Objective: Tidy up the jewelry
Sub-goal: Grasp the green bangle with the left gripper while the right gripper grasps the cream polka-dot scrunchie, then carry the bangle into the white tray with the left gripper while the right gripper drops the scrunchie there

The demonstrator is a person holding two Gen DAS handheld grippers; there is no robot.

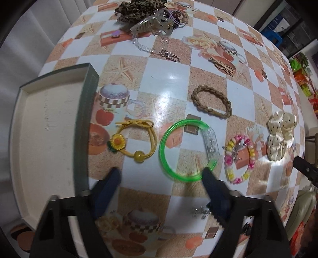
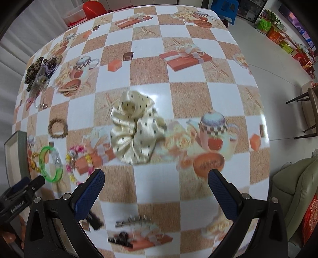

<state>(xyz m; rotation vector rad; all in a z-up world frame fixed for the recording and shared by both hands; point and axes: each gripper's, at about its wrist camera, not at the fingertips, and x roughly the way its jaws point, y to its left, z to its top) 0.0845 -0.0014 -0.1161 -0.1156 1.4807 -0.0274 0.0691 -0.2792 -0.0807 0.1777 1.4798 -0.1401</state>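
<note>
In the left wrist view my left gripper (image 1: pixel 161 174) is open, low over the table, with its right fingertip at the near rim of a green bangle (image 1: pixel 186 152). A yellow sunflower hair tie (image 1: pixel 133 141), a brown braided band (image 1: pixel 212 101), a pink-and-yellow bead bracelet (image 1: pixel 238 158) and a cream dotted scrunchie (image 1: pixel 280 139) lie around it. An open, empty cream-lined box (image 1: pixel 45 139) sits to the left. In the right wrist view my right gripper (image 2: pixel 156 176) is open and empty, just in front of the scrunchie (image 2: pixel 135 129).
A pile with a leopard-print scrunchie (image 1: pixel 137 10), a claw clip (image 1: pixel 153 23) and a clear bead chain with a clasp (image 1: pixel 159 51) lies at the far side. Hair clips (image 2: pixel 131 220) lie near my right gripper. A green sofa (image 2: pixel 296 188) stands beyond the table's right edge.
</note>
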